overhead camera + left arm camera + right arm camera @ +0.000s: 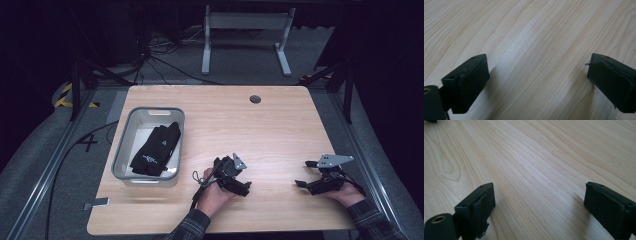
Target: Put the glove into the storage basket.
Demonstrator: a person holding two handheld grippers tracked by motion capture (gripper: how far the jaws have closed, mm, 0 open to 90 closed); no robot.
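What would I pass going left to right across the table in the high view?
Grey bin holding black gloves → left claw, open over bare wood → right claw, open near the table's right edge.

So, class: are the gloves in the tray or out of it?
In: the black gloves lie inside the grey tray, left on the table.
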